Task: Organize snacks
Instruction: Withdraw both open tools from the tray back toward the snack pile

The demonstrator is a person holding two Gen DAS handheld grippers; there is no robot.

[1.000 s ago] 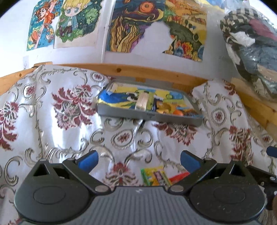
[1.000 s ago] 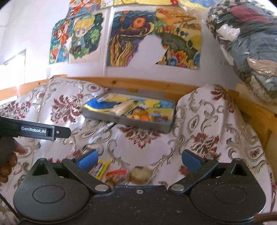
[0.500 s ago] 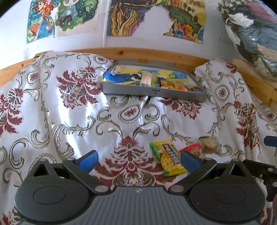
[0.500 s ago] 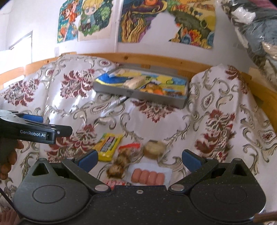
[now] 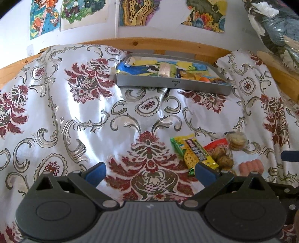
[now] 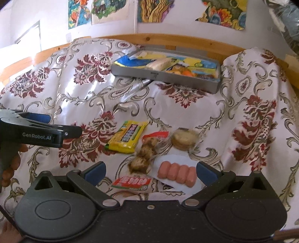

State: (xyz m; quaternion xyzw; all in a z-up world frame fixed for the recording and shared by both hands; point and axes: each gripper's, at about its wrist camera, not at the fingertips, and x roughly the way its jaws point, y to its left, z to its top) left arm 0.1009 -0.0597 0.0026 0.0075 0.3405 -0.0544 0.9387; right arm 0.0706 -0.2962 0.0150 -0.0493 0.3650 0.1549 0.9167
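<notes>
My right gripper (image 6: 150, 172) hangs w/ jaws spread wide, nothing between the blue pads, low over the snack pile on the floral cloth (image 6: 84, 104). Nearest to it: a red-and-white packet (image 6: 131, 184) just left of centre, and a clear pack of four pink sausages (image 6: 176, 173) just right of that, close to my right pad. A bit farther, a clear bag w/ red top holding brown chunks (image 6: 145, 151) runs diagonally; the yellow bar packet (image 6: 128, 137) lies just left of it, a round cookie in clear wrap (image 6: 185, 139) just right. They sit close together, some edges touching; can't tell which overlap.

My left gripper (image 5: 149, 172) is also spread wide & empty, over bare cloth to the left of the pile; in its view the yellow packet (image 5: 196, 154) sits just beyond the right pad. From the right cam I see that gripper from the side at the far left edge, w/ my hand (image 6: 9, 164) on its handle.

Far side: a grey tray (image 6: 166, 77) rests on the cloth against the wooden rail (image 6: 168, 40). Inside: blue & yellow wrappers on the left and along the back, a pale wrapped bar (image 6: 158, 64) mid-tray, an orange round item (image 6: 187, 72) and dark bits to the right; too small to ID further. Posters (image 6: 155, 11) on the wall beyond.
</notes>
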